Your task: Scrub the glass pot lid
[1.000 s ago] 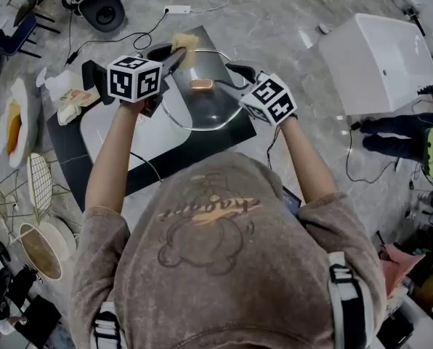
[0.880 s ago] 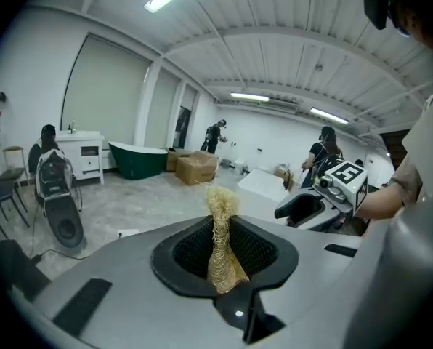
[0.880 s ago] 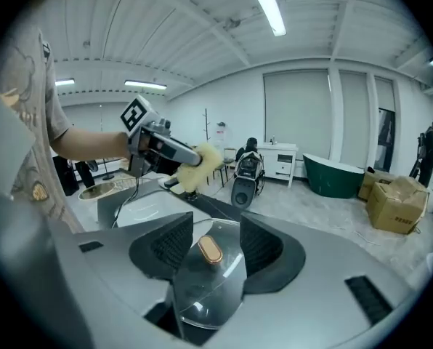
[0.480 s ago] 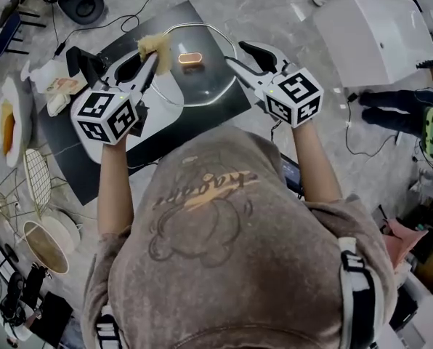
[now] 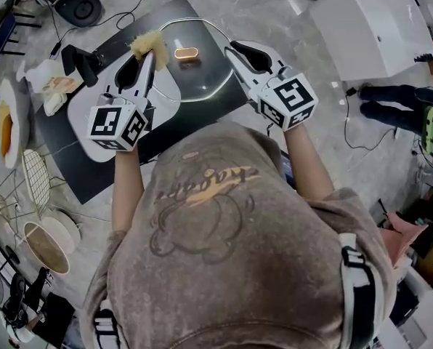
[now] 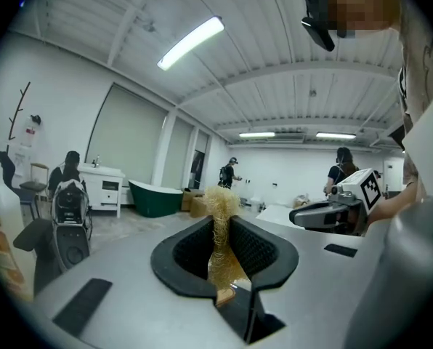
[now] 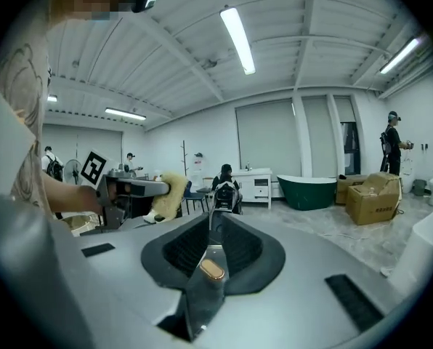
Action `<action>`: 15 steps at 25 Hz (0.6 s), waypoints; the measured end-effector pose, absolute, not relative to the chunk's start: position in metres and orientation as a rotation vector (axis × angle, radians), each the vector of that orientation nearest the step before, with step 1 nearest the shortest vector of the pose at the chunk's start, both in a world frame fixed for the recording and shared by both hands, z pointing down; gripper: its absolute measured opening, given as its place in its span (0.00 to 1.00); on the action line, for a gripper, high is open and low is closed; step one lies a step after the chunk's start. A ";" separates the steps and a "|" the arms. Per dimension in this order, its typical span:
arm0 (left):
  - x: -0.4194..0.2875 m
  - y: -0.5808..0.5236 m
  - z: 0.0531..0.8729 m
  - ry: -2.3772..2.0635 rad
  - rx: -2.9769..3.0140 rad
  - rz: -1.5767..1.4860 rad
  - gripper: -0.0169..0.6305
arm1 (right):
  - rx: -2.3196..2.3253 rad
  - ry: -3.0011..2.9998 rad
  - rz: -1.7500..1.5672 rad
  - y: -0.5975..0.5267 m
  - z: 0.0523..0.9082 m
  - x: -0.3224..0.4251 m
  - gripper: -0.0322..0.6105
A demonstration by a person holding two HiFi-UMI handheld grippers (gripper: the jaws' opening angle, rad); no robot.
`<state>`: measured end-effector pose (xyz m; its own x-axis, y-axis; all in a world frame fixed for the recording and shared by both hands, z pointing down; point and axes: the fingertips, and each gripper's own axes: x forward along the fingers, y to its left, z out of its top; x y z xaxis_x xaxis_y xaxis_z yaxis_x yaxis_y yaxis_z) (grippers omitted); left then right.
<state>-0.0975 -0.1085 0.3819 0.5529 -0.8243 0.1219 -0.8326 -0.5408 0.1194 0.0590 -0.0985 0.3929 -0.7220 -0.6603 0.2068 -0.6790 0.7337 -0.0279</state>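
Right gripper (image 5: 240, 51), held out ahead of the person, has just been closing its jaws, and they now pinch the edge of the round, metal-rimmed glass pot lid (image 5: 202, 78). In the right gripper view the lid runs edge-on between the pads, and its small copper-coloured oval handle (image 7: 212, 269) shows on the side facing the camera. Left gripper (image 5: 144, 62) is clamped on a yellow fibrous scrubbing pad (image 5: 148, 44), whose frayed top sticks out past the jaw tips. In the head view the pad sits just beside the lid's left edge, near the handle; whether it touches the glass I cannot tell. The lid is over the far end of a black rectangular mat (image 5: 78, 173) on a grey marbled surface (image 5: 289, 6). A pale rounded board (image 5: 86, 133) lies on the mat beneath the left gripper.
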 end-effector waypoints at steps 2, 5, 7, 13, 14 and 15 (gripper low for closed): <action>-0.095 -0.107 0.384 -1.425 2.628 0.062 0.14 | 1.129 -2.767 0.150 -0.099 0.392 0.057 0.08; -0.092 -0.106 0.391 -1.450 2.632 0.051 0.14 | 1.202 -2.770 0.176 -0.100 0.400 0.054 0.05; -0.093 -0.106 0.396 -1.470 2.621 0.048 0.14 | 1.235 -2.765 0.202 -0.101 0.407 0.051 0.05; -0.102 -0.103 0.404 -1.521 2.603 0.046 0.14 | 1.318 -2.725 0.237 -0.104 0.421 0.053 0.05; -0.104 -0.102 0.405 -1.531 2.596 0.053 0.14 | 1.330 -2.720 0.237 -0.105 0.421 0.054 0.05; -0.106 -0.102 0.406 -1.541 2.587 0.058 0.14 | 1.337 -2.717 0.235 -0.106 0.421 0.055 0.05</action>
